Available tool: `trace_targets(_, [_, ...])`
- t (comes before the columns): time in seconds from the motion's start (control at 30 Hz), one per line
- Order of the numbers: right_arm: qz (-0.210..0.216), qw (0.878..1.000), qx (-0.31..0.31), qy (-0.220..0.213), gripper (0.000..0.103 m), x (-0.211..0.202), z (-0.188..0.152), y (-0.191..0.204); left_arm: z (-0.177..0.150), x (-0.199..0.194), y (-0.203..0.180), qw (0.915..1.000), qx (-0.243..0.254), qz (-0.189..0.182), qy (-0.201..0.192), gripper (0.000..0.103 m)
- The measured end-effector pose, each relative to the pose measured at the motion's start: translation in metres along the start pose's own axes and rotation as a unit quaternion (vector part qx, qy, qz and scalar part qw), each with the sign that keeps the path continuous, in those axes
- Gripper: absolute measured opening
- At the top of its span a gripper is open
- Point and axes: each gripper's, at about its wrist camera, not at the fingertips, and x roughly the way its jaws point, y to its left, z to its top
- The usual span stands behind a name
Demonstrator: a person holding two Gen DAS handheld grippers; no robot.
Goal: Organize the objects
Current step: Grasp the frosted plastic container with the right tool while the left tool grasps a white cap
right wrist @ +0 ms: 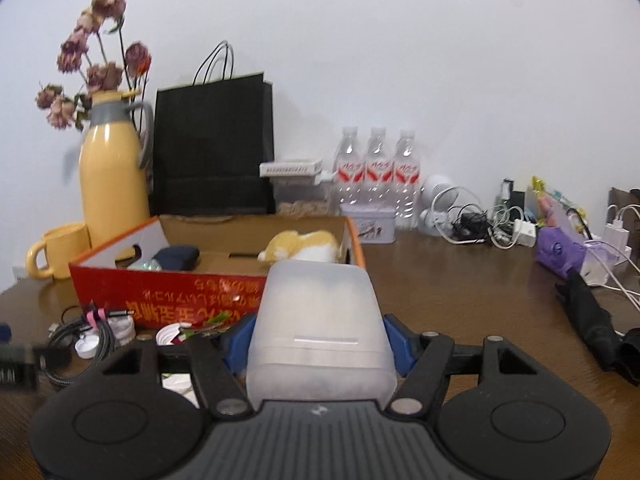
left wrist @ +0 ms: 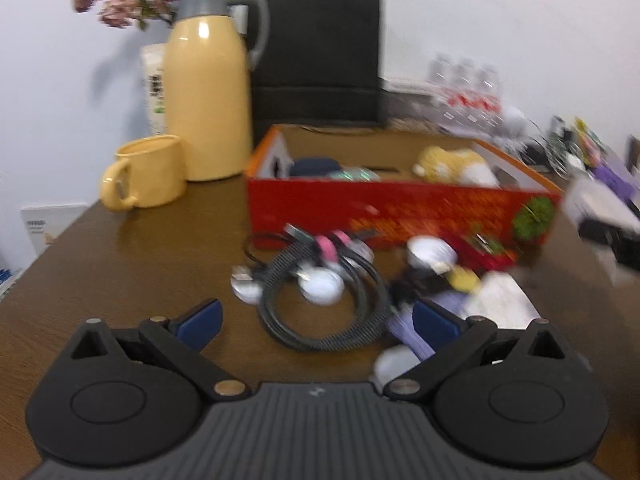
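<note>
We see the brown counter (right wrist: 460,292) first, backed by a white wall, with a black paper bag (right wrist: 214,148) standing at the rear beside a tall yellow jug (right wrist: 112,176) and a yellow mug (left wrist: 146,172). In front of them sits the open red box (left wrist: 400,210), which already holds a yellow and white soft toy (right wrist: 302,246) and a dark pouch (right wrist: 178,258). Our right tongs (right wrist: 318,338) are clamped on a frosted plastic case (right wrist: 320,328) — blue pads pressing both its sides — held just short of the box's near wall. Our left tongs (left wrist: 316,326) stand wide with nothing between them, above a coiled grey cable (left wrist: 320,304) and small white discs (left wrist: 322,286) lying on the counter just in front of the box.
</note>
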Motion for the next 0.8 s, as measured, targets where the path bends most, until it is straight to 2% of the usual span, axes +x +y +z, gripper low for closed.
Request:
trace_targets(0.17, [0.013,1.0,-0.01,-0.003,0.066,-0.004,0.0,0.002,-0.013,-0.003,-0.017,0.999,0.043,-0.01,0.011,0.103])
trace_targets(0.2, [0.016,1.0,-0.012,-0.004,0.066,-0.005,0.0,0.003,-0.014,-0.003,-0.017,0.9989,0.043,-0.014,0.012,0.098])
trace_targets(0.27, [0.021,1.0,-0.016,-0.006,0.066,-0.007,0.0,0.005,-0.014,-0.001,-0.016,0.9988,0.039,-0.021,0.02,0.087])
trace_targets(0.33, [0.025,0.999,-0.021,-0.009,0.066,-0.009,-0.001,0.007,-0.014,0.002,-0.014,0.9982,0.032,-0.037,0.035,0.067])
trace_targets(0.47, [0.029,0.999,-0.025,-0.012,0.066,-0.012,-0.001,0.009,-0.014,0.004,-0.012,0.9969,0.025,-0.059,0.046,0.05])
trace_targets(0.53, [0.029,0.999,-0.024,-0.013,0.066,-0.012,-0.002,0.01,-0.014,0.002,-0.013,0.9966,0.028,-0.063,0.045,0.028])
trace_targets(0.8, [0.03,0.999,-0.025,-0.014,0.066,-0.013,-0.002,0.009,-0.013,-0.003,-0.012,0.9976,0.023,-0.058,0.031,0.029])
